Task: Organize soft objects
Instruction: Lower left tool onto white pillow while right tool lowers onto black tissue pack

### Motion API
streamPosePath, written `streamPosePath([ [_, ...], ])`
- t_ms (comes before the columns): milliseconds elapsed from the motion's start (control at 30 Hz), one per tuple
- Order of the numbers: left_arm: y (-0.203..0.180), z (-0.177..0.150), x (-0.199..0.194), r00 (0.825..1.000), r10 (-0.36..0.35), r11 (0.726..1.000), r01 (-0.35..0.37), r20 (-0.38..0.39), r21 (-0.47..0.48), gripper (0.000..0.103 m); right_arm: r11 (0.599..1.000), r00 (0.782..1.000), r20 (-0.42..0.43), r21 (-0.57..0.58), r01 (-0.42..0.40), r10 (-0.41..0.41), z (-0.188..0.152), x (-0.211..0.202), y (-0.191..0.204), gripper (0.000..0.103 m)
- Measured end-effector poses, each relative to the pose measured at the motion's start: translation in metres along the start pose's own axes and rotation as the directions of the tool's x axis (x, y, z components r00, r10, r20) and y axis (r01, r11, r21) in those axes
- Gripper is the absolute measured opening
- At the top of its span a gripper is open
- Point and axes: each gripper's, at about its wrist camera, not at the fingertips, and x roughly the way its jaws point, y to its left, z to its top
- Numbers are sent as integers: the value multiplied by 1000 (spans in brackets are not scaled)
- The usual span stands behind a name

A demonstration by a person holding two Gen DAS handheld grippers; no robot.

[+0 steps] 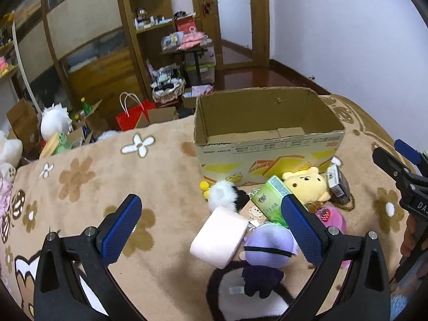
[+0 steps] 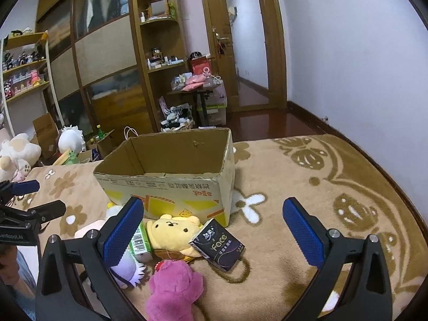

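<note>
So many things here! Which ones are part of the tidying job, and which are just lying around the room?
Part of the job:
cardboard box
yellow bear plush
pink plush
purple doll
pink cushion
black-and-white plush

Just lying about:
red gift bag
white plush on the floor
wicker basket

You're facing a white wall (image 2: 347,53) on the right and a wooden door (image 2: 240,40) ahead. A tall wooden wardrobe (image 2: 101,61) with corner shelves (image 2: 160,26) fills the left side, above dark polished floor (image 2: 267,123).
</note>
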Motion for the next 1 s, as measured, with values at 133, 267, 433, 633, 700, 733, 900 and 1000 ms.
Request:
streamPosePath([
  [133, 6, -1, 22, 997, -26, 999, 23, -78, -36, 103, 1000, 999, -32, -13, 21, -21, -1, 15, -2, 103],
  [267, 7, -5, 41, 991, -21, 999, 15, -134, -42, 103, 999, 996, -81, -33, 42, -45, -5, 35, -4, 103],
  [433, 7, -14, 63, 978, -18, 999, 10, -208, -40, 103, 999, 991, -128, -27, 33, -36, -9, 54, -10, 103],
  [633, 5, -19, 84, 965, -12, 999, 4, -262, -31, 102, 999, 978, -203, -10, 52, -53, -18, 78, -18, 95],
  [700, 3, -20, 88, 961, -17, 1000, 9, -277, -27, 102, 999, 972, -234, 12, 42, -38, -22, 85, -24, 95],
  [733, 3, -21, 91, 959, -16, 1000, 9, -285, -24, 102, 999, 969, -246, 26, 35, -28, -24, 89, -26, 95],
  [900, 3, -27, 103, 938, -8, 1000, 3, -346, -14, 99, 996, 957, -289, 86, -1, 26, -31, 100, -33, 95],
  [1000, 2, -31, 108, 926, -14, 1000, 11, -378, -10, 95, 992, 946, -318, 121, -18, 56, -37, 107, -37, 95],
])
